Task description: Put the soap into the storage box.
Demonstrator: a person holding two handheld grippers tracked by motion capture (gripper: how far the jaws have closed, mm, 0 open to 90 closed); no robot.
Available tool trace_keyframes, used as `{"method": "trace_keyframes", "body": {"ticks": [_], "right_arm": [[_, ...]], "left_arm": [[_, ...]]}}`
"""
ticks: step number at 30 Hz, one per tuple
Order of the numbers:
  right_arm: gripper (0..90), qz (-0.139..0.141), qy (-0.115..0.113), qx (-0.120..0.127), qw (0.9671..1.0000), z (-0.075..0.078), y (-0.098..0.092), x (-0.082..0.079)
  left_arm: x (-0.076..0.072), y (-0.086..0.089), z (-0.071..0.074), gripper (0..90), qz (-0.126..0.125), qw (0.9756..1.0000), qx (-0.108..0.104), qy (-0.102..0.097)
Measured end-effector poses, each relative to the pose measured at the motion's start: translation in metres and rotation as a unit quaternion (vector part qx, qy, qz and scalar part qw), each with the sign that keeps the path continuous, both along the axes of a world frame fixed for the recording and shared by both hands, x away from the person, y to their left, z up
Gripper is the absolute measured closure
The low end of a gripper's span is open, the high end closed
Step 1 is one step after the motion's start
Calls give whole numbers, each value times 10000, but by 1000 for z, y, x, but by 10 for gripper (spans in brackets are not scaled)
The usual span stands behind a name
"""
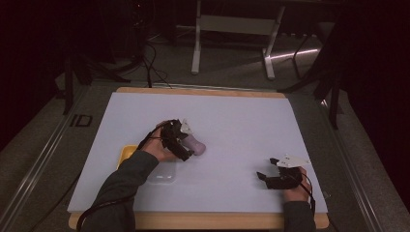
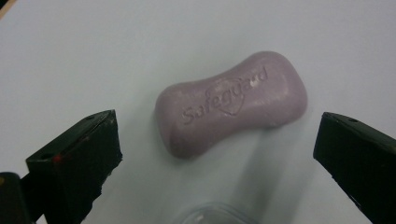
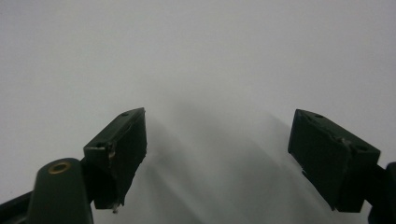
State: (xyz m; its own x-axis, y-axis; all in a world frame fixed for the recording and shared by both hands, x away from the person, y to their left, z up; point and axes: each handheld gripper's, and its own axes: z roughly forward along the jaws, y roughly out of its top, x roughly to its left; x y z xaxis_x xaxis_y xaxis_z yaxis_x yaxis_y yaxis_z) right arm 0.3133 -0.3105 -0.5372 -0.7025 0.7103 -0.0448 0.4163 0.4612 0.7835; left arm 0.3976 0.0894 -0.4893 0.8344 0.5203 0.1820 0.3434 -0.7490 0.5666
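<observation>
A purple bar of soap [image 2: 232, 103] stamped "Safeguard" lies flat on the white table mat. In the high view the soap [image 1: 197, 146] shows just right of my left gripper [image 1: 186, 147]. In the left gripper view my left gripper [image 2: 217, 154] stands open, its jaws wide on either side of the bar and not touching it. My right gripper [image 1: 265, 170] rests near the table's front right. The right gripper view has that gripper [image 3: 217, 154] open over bare mat, with nothing between the jaws.
A yellow flat object [image 1: 126, 154] lies on the mat [image 1: 232, 121] behind my left forearm. A clear plastic lid or dish [image 1: 162, 175] sits just in front of the left hand; its rim [image 2: 212, 214] shows below the soap. Dark floor and table legs lie beyond the far edge.
</observation>
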Motion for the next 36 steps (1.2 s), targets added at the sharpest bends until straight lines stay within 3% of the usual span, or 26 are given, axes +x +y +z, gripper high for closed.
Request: {"method": "trace_keyframes", "body": {"ticks": [6,15,19,29,33,36], "right_arm": [[190,3,9,-1,10000,0,0,0],[190,23,28,-55,10000,0,1,0],[190,23,31,-59,10000,0,1,0],[190,30,33,-46,10000,-1,1,1],[190,31,38,-55,10000,-1,1,1],[190,35,42,-52,10000,-1,1,1]], "left_arm": [[1,-11,-6,1,-49,9997,221,-2],[1,-25,-16,1,-360,9980,527,36],[2,-31,-17,2,-407,9965,727,-79],[13,-42,-18,7,-321,9968,724,-78],[18,-44,-17,14,-328,9975,613,89],[19,-41,-16,13,-364,9970,664,150]]}}
